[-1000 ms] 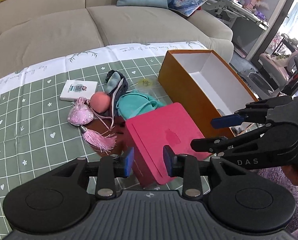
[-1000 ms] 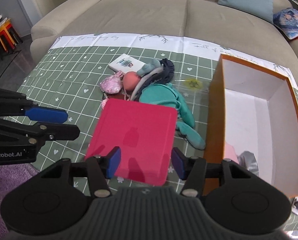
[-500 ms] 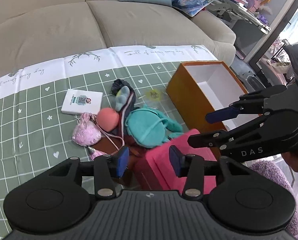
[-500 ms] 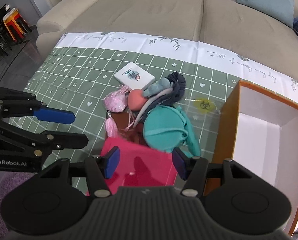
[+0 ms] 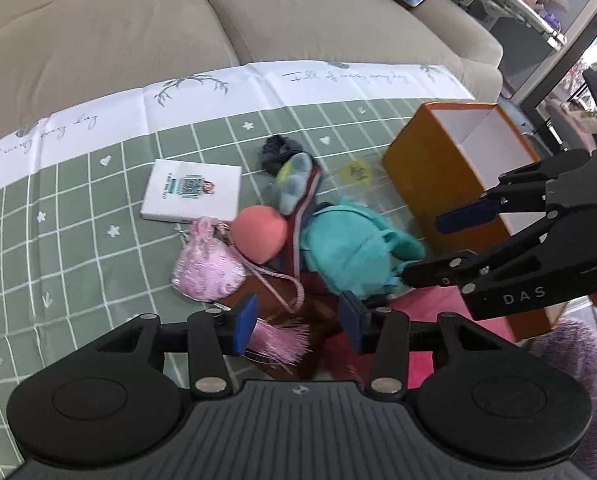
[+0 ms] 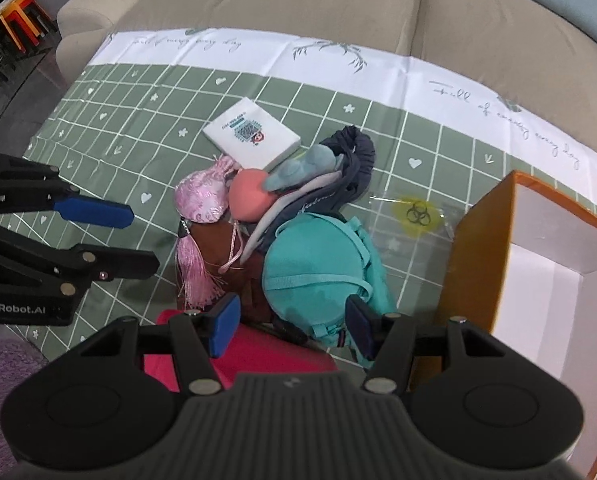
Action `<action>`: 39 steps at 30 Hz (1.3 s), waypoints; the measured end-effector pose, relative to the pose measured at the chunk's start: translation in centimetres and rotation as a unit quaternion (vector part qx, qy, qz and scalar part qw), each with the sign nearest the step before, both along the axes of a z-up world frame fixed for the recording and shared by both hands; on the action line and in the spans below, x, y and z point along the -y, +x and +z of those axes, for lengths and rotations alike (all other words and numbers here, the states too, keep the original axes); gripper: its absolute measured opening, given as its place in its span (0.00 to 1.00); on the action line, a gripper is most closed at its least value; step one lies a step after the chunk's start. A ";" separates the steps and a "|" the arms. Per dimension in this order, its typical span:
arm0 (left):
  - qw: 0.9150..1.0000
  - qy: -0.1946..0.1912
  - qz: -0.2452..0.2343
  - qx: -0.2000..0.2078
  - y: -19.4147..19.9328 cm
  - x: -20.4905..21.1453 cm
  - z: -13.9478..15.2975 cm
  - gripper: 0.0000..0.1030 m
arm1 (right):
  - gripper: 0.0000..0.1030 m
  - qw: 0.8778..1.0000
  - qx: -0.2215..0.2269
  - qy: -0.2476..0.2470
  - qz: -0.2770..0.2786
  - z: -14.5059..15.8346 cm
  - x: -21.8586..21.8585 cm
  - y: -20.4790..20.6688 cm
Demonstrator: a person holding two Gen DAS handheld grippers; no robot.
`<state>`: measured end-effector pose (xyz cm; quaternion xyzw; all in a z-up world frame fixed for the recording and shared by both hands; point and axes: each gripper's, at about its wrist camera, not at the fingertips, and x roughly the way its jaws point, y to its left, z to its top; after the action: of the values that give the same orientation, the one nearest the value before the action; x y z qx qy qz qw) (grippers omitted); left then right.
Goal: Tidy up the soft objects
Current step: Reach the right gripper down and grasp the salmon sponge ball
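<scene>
Left wrist: my left tongs (image 5: 297, 324) gape wider than before, empty, over the tassel (image 5: 276, 340); right tongs (image 6: 292, 330) open; only the right wrist shows stools (image 6: 20, 20).

Left gripper (image 5: 298, 322): matte black body, two round caps, ribbed centre plate, silver screw heads, blue pads (image 5: 245, 323); side lettering "GenRobot.AI"; right gripper (image 6: 292, 328): same black build, blue pads (image 6: 223, 325), "DAS" in white.

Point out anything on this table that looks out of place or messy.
The soft things lie heaped together: a teal pouch, a pink brocade pouch with its tassel, and a dark garment. The orange box stands open beside them. A biohazard-marked plastic bag seems odd here.
</scene>
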<state>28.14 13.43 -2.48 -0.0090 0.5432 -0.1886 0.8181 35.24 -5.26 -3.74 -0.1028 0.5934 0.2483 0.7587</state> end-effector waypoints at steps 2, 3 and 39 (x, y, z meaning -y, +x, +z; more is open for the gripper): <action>1.000 0.010 -0.004 0.003 0.5 -0.3 -0.6 0.56 | 0.56 1.000 -0.004 -0.001 0.005 -0.6 -0.4 0.4; 1.000 0.015 -0.007 0.006 0.9 -0.5 -0.9 0.61 | 0.56 1.000 -0.006 0.000 0.008 -0.9 -0.7 0.7; 0.993 0.060 -0.090 -0.050 8.4 -2.6 -9.9 0.62 | 0.55 0.959 0.064 -0.022 0.276 -8.5 -10.3 5.5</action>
<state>36.54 16.00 -12.35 0.0797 0.5923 -0.2276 0.7688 40.78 5.01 -12.26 -0.2946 0.4973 0.4281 0.6947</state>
